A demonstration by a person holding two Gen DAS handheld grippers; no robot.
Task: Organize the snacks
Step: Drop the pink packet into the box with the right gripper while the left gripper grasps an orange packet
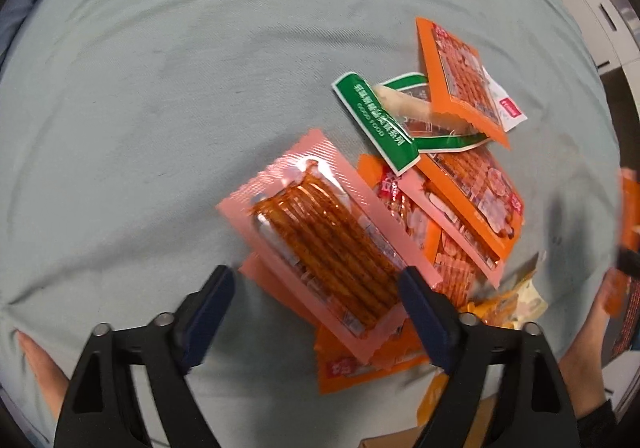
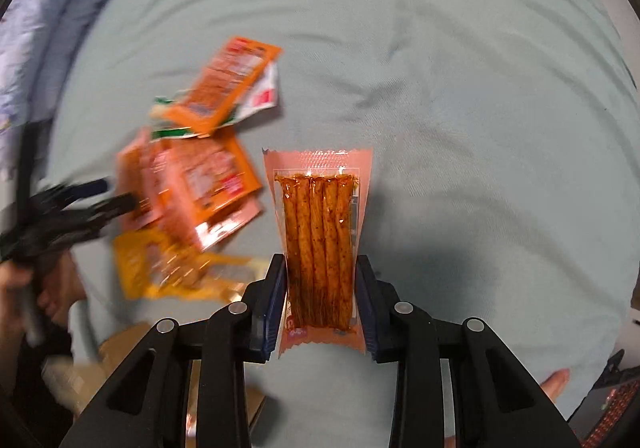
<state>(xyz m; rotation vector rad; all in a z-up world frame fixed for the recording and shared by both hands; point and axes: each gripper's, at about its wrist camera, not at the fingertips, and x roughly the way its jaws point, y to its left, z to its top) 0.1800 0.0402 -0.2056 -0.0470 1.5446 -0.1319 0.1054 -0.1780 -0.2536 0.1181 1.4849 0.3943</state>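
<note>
Care with two matching packets at once. Right gripper: pinched on the long sides of a pink-bordered clear plastic packet of reddish-brown spiced sticks, apparently held clear of the pale green bed sheet, sealed zigzag end pointing away. Keep that squeeze steady and gentle, enough to stop slipping without buckling the film. Left gripper: spread wide, straddling the near end of a second pink-bordered packet of the same sticks, right pad at or touching its edge, left pad apart from it, nothing clamped yet. Lies on top of a loose heap: flat orange foil packets, a green-and-white printed packet, a crumpled yellow packet, all on the sheet. Centre across the short width before closing, over the stiff row of sticks and not the thin sealed border; lower only far enough to catch this packet alone, avoiding the orange one underneath. Probably best then to lift straight up to spare the heap. Pose: left gripper aimed straight down over the heap, black frame low in view, bare hand at the lower left edge; right gripper tilted steeply downward over bare sheet, to the right of the heap.
</note>
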